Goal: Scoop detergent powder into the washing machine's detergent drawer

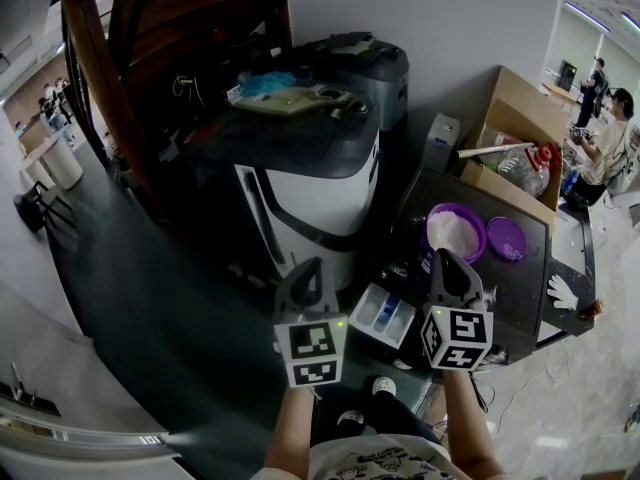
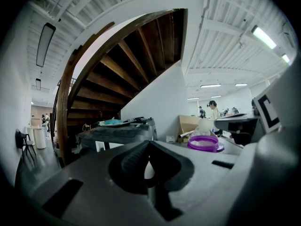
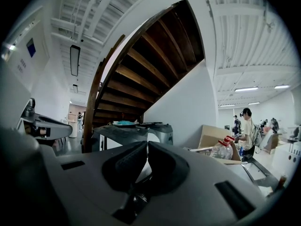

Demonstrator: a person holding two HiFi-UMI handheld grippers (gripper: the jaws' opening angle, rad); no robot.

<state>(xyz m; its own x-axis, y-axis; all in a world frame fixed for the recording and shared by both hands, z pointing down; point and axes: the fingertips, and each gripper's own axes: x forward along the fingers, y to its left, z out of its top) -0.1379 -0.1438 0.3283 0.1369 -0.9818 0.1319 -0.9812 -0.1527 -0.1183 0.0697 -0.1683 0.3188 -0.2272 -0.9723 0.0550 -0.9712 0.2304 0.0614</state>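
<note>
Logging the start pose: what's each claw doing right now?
Left claw: closed, holding nothing.
Right claw: closed, holding nothing.

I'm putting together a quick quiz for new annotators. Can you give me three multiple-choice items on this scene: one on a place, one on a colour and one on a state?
1. Where does the powder tub stand?
A. on top of the washing machine
B. on the dark table
C. on the floor

2. What colour is the loose lid beside the tub?
A. purple
B. green
C. white

3. How do the left claw and the right claw stand?
A. both shut, holding nothing
B. both wide open
C. the left is shut on a scoop

Answers:
1 B: the head view shows the tub on the table top, next to its lid.
2 A: the lid is purple, the same as the tub.
3 A: in each gripper view the tips meet with nothing between them.
</note>
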